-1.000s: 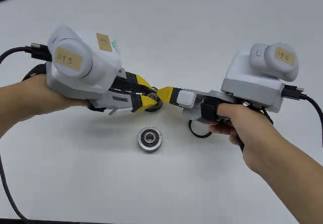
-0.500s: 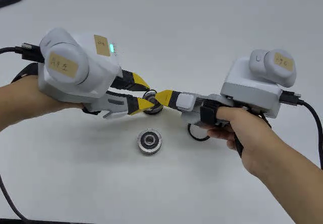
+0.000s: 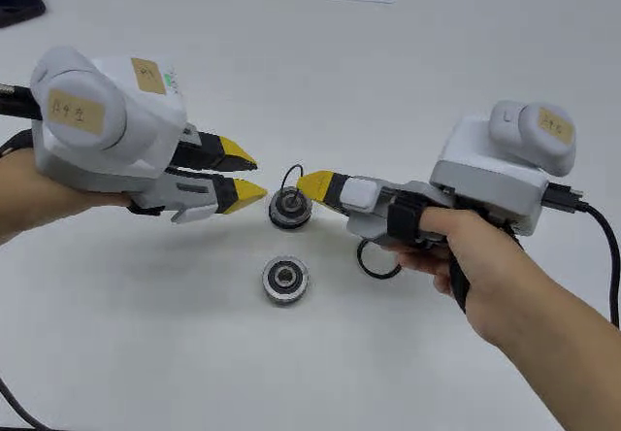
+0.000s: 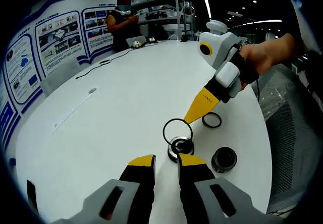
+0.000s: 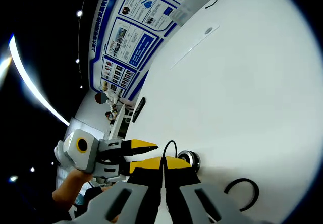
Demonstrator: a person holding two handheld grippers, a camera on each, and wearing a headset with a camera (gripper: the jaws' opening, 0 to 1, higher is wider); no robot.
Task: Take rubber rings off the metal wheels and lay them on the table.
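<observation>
Black rubber ring [image 4: 163, 131] stands half-lifted off a metal wheel [image 3: 290, 208] on the white table [image 3: 146, 334], pinched in the right gripper's [image 3: 307, 184] closed jaws while the left gripper [image 3: 258, 179] hovers spread and empty; unheld, the wheel could drag along or the ring snap back.

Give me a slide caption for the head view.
Right gripper pinches a rubber ring above a metal wheel; left gripper open nearby.
</observation>
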